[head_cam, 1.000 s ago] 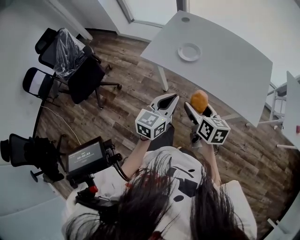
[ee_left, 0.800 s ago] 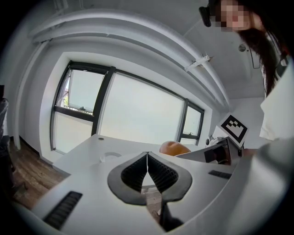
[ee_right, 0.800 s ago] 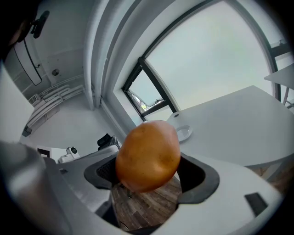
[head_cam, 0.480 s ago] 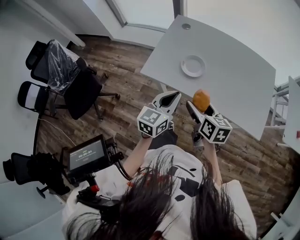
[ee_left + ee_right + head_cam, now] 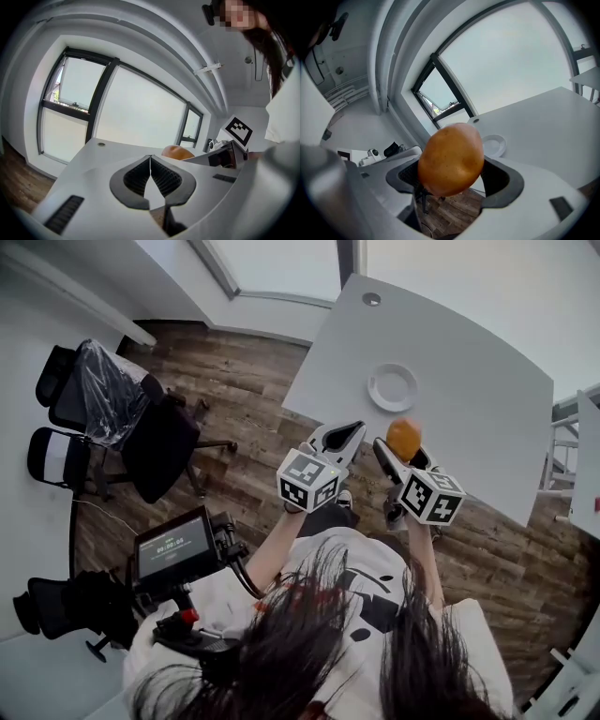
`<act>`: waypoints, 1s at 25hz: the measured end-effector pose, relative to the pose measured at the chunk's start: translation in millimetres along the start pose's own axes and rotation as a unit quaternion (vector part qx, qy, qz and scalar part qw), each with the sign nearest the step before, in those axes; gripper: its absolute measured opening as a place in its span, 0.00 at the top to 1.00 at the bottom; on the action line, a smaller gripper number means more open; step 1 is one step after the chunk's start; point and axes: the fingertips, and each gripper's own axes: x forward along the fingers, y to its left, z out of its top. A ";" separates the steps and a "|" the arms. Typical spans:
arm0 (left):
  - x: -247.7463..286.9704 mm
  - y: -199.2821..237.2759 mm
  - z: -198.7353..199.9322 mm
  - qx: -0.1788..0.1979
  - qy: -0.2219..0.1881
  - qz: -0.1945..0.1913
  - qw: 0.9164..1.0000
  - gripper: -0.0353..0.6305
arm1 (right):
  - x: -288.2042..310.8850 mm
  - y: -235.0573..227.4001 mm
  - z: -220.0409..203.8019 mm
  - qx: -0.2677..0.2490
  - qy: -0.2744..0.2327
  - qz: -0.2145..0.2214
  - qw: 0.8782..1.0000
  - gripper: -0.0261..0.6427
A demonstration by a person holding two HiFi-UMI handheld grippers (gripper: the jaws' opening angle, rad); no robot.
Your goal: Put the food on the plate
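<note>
My right gripper (image 5: 401, 448) is shut on an orange-brown round food item (image 5: 403, 439), held in the air at the near edge of the white table (image 5: 469, 399). In the right gripper view the food (image 5: 451, 158) fills the jaws, and the small white plate (image 5: 493, 144) lies on the table beyond it. In the head view the plate (image 5: 392, 387) sits empty, just beyond the food. My left gripper (image 5: 337, 437) hovers beside the right one, shut and empty; its tips (image 5: 150, 158) meet in the left gripper view, where the food (image 5: 177, 152) shows to the right.
Black office chairs (image 5: 155, 442) stand on the wooden floor at the left. A camera rig with a screen (image 5: 173, 551) sits near the person's left side. A round grommet hole (image 5: 372, 299) marks the table's far end. Large windows (image 5: 136, 117) lie behind the table.
The person has moved closer to the table. Both grippers now sit at its near edge, and the food is nearer the plate. Neither grip has changed.
</note>
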 end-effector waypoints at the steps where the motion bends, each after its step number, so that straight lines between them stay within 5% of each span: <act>1: 1.9 2.1 -0.6 -0.001 0.001 -0.004 1.000 0.94 | 2.0 -0.1 -0.2 0.001 0.001 -0.003 1.000 0.39; 12: 28.2 11.9 -7.3 -0.019 0.015 -0.033 0.999 0.94 | 12.4 -15.2 2.3 0.013 0.011 -0.029 0.999 0.39; 25: 94.7 53.1 -1.3 -0.033 0.022 0.003 0.999 0.94 | 64.8 -75.9 40.7 0.012 0.041 -0.020 0.999 0.39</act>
